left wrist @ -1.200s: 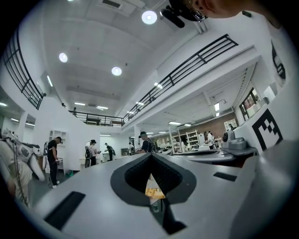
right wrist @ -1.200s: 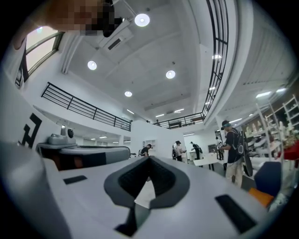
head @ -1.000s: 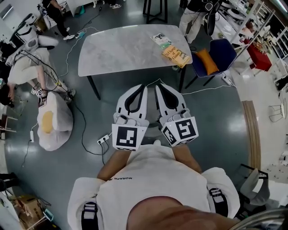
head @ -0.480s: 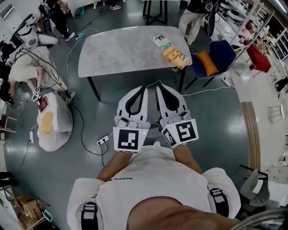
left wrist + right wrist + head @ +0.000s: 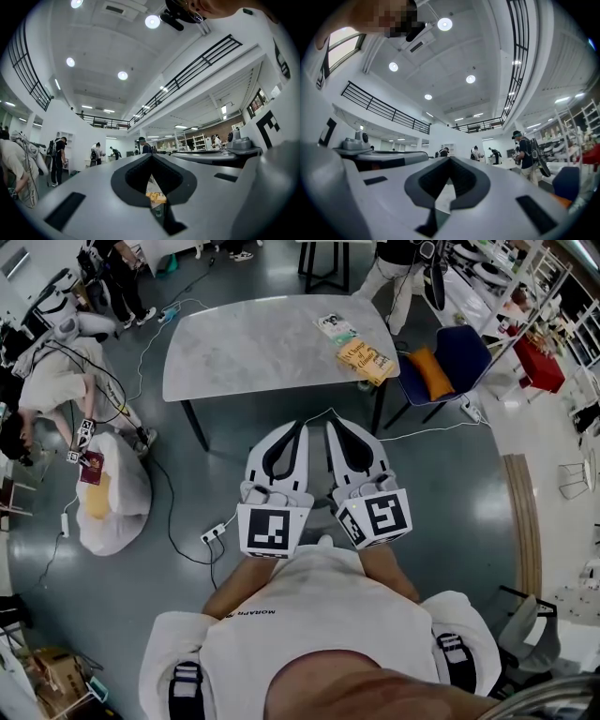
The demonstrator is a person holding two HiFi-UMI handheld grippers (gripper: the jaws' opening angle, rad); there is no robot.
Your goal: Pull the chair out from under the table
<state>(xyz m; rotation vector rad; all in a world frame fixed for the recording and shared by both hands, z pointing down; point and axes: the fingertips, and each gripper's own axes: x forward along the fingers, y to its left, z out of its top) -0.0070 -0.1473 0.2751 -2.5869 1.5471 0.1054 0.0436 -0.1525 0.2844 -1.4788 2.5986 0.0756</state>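
From the head view, the left claw (image 5: 298,427) and the right claw (image 5: 333,427) are held side by side in front of the person, each pinched together with nothing in it. The grey counter (image 5: 253,343) lies ahead of both. The blue chair (image 5: 466,351), with an orange cushion (image 5: 429,369) on its seat, stands ahead and to the right of the right claw, well apart from it, at the counter's right end. Its seat shows clear of the counter top. That fits either a chair parked at the end and waiting to be drawn, or one already drawn out with the claws brought back. In the left gripper view the tips meet, and only a yellow book on the counter shows through the hollow behind them. In the right gripper view the jaws are also together and empty, with a blue shape, probably the chair, far off to the right. In my judgement any handling of the chair needs a firm hold on its frame rather than on the loose cushion. It also needs a level pull away from the counter leg, with care for the white cable (image 5: 422,427) on the floor near the chair's feet.
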